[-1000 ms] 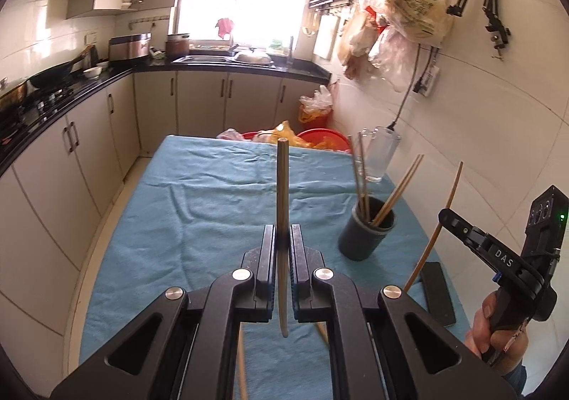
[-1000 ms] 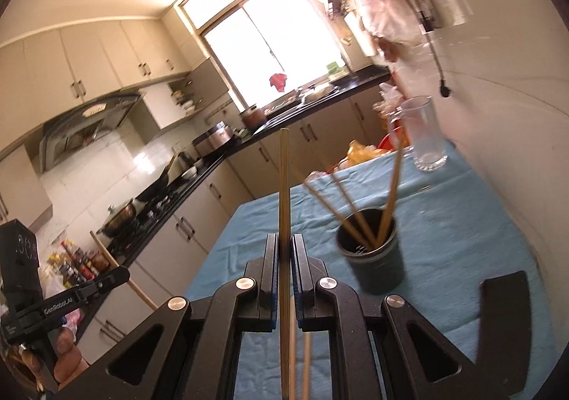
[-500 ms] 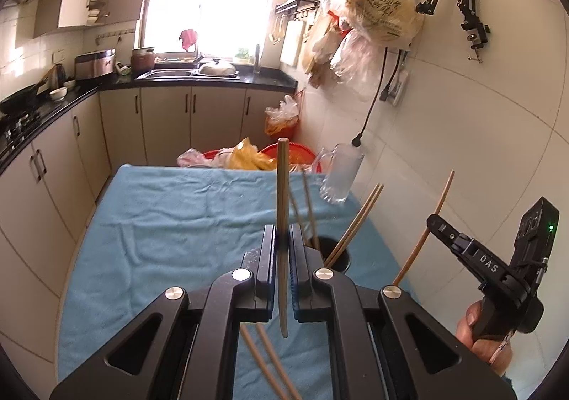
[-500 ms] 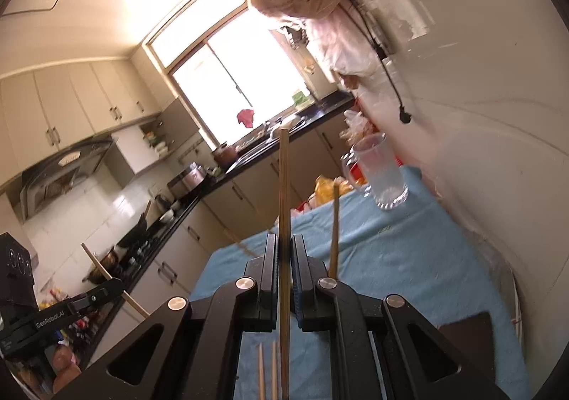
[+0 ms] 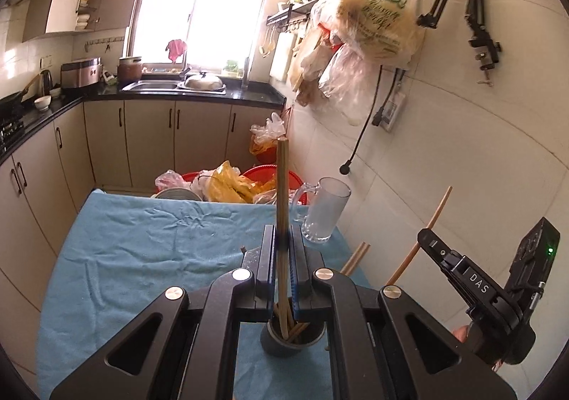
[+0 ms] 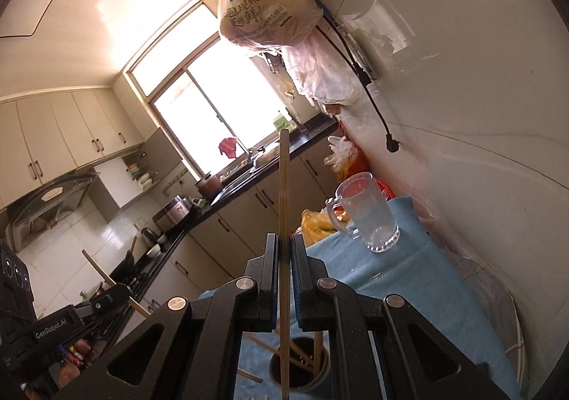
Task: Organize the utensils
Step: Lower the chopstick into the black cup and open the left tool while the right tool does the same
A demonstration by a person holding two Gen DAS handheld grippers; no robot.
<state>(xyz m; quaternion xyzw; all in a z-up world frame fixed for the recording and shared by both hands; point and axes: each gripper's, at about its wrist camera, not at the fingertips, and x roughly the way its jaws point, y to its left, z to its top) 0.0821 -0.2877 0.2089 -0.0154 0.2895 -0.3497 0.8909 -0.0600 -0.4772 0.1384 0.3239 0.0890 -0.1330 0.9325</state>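
Both tools now over holder (image 5: pixel 292 339) | left tool (image 5: pixel 283 268) pinching chopstick (image 5: pixel 282 208) | right tool (image 6: pixel 283 279) pinching another chopstick (image 6: pixel 283 222)

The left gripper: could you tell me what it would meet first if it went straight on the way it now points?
Probably the glass mug at the far edge of the blue cloth, just right of the held chopstick; depth is unclear. The left gripper sits above the dark holder.

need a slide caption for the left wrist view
Left gripper holds a chopstick upright over the dark holder cup on the blue cloth.
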